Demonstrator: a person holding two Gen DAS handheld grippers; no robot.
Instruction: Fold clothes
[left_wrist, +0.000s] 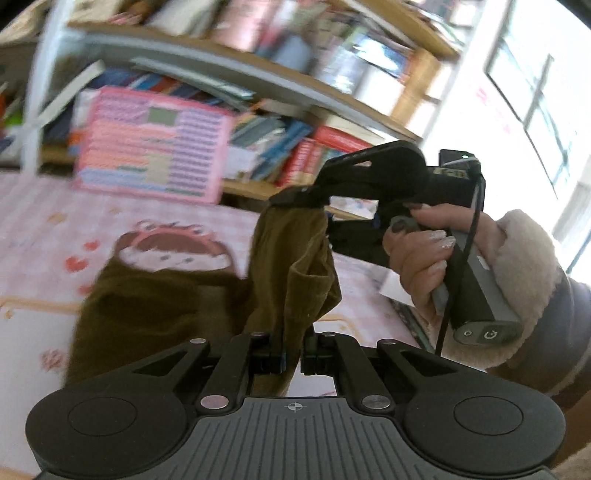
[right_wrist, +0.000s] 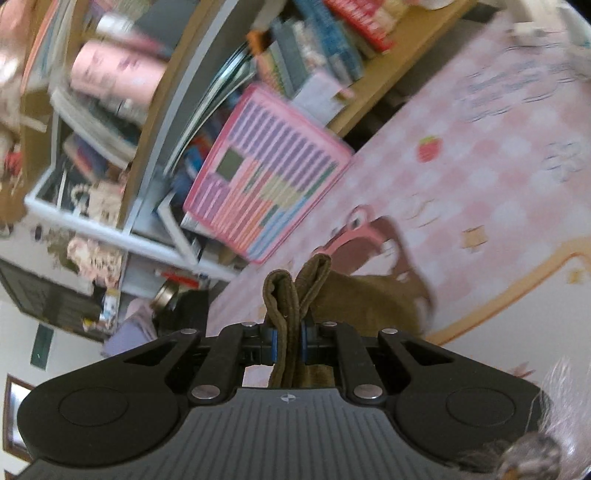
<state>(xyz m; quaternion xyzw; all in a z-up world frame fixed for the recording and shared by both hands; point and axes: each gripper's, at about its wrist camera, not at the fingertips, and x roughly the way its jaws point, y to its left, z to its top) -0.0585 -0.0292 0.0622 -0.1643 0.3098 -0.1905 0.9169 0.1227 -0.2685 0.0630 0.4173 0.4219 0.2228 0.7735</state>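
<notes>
Both grippers are clamped on the same olive-brown corduroy garment (left_wrist: 155, 306). Left gripper (left_wrist: 293, 356): jaws pressed nearly together, cloth edge running down between them. Right gripper (right_wrist: 288, 345): fingers pinching a bunched, doubled-over hem that sticks up past the blue pads (right_wrist: 305, 343). In the left wrist view the right gripper (left_wrist: 299, 197) sits higher, tips biting the top of a hanging fold, held by a hand (left_wrist: 421, 258) in a fleece-cuffed sleeve (left_wrist: 524, 266). Part of the garment hangs between the two grips; the rest still lies on the pink checked cartoon-print sheet (right_wrist: 480, 155), over the printed character's face. Looks like two spots on one edge are pinched so the cloth can be lifted taut and laid over itself, i.e. a fold in progress, not finished. Can't tell what garment type it is, too bunched. Behind: cluttered bookshelf (left_wrist: 258, 122) with a pink striped box (left_wrist: 147, 147) leaning at its foot. Background heavily smeared, so small details there are unreadable. Risk as I see it: the bunched pinch may let layers slip unevenly.
</notes>
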